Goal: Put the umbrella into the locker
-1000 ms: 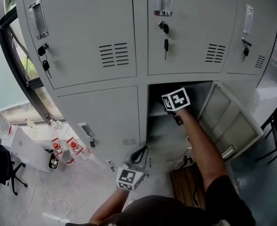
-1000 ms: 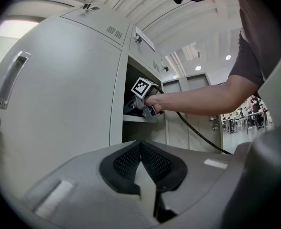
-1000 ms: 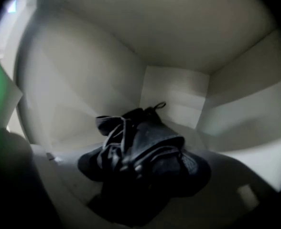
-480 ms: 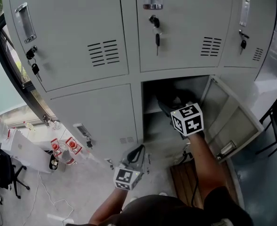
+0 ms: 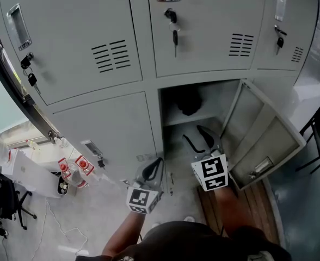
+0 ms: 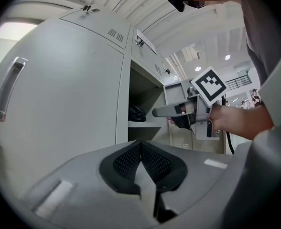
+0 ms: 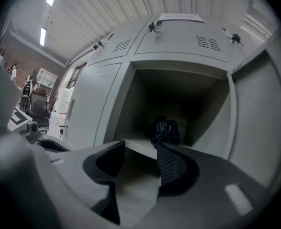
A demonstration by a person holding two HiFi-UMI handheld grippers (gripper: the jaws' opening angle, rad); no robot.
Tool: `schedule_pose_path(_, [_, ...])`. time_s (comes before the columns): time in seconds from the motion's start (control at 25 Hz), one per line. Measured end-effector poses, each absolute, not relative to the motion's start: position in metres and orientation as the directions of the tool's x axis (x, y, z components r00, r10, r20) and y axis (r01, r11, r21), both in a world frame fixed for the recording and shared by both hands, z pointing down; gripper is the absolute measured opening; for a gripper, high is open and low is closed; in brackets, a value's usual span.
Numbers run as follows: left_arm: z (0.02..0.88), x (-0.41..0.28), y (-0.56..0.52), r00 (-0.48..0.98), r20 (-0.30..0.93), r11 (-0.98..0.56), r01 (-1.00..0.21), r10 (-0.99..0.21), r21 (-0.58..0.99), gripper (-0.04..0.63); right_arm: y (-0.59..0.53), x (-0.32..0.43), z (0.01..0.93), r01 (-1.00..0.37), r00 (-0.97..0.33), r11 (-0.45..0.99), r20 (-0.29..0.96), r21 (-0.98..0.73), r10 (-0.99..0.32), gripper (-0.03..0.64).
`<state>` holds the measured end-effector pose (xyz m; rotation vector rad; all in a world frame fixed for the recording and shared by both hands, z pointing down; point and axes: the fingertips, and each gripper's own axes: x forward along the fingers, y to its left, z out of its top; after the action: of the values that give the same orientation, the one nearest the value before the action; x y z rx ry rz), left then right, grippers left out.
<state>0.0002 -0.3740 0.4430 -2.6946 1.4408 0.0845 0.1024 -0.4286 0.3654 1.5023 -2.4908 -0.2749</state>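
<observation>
The umbrella [image 5: 188, 103] lies inside the open locker [image 5: 161, 125]. It sits on the little shelf [image 5: 201, 118], far in and a bit to the left, away from the front edge. I think it is put that deep so it will not slip out and so the door can shut over it.

The door [image 5: 263, 132] hangs wide open to the right, which leaves the hole free.

The right gripper [image 5: 199, 141] is near the person, in front of the lower part of the hole, and points level into the locker. Its jaws have just been closing a little, but a gap shows between them and nothing is in it. It has let go.

The left gripper [image 5: 153, 170] is low on the left, beside the closed locker door. Its jaws are pressed together with nothing in them. It looks parked there to keep out of the way.

The umbrella is folded up into a short dark bundle. From the right gripper view it [image 7: 165, 130] looks like a round lump, so one end may face the opening and its long side may run from near to far. I cannot tell that for sure.
</observation>
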Motion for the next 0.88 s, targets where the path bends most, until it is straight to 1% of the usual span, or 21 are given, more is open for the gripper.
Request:
schedule_pose_path(0.16, [0.434, -0.007, -0.376, 0.545, -0.107, -0.542, -0.839, -0.832, -0.060, 0.005, -0.419, 0.107, 0.371, -0.870, -0.436, 0.436, 0.054, 0.231, -0.898, 0.127])
schedule_pose_path(0.28, [0.425, -0.013, -0.378, 0.539, -0.113, -0.535, -0.842, -0.835, -0.062, 0.005, -0.412, 0.112, 0.375, -0.892, -0.411, 0.408, 0.026, 0.195, -0.911, 0.081])
schedule_pose_path(0.36, [0.423, -0.012, -0.377, 0.538, -0.109, -0.536, -0.843, -0.836, -0.055, 0.005, -0.407, 0.114, 0.386, -0.901, -0.405, 0.406, 0.036, 0.152, -0.913, 0.057])
schedule_pose_path(0.44, [0.423, -0.010, -0.375, 0.538, -0.120, -0.535, -0.843, -0.834, -0.060, 0.005, -0.399, 0.116, 0.398, -0.905, -0.406, 0.408, 0.047, 0.121, -0.913, 0.013])
schedule_pose_path(0.48, [0.423, -0.008, -0.373, 0.540, -0.122, -0.537, -0.841, -0.833, -0.059, 0.005, -0.395, 0.116, 0.403, -0.906, -0.406, 0.408, 0.045, 0.112, -0.913, 0.005])
schedule_pose_path(0.72, [0.429, 0.003, -0.367, 0.553, -0.114, -0.552, -0.833, -0.825, -0.045, 0.005, -0.382, 0.124, 0.417, -0.919, -0.375, 0.375, 0.024, 0.121, -0.927, 0.005])
schedule_pose_path(0.88, [0.429, 0.007, -0.368, 0.556, -0.120, -0.555, -0.830, -0.822, -0.046, 0.005, -0.380, 0.128, 0.418, -0.919, -0.377, 0.376, 0.020, 0.121, -0.926, 0.003])
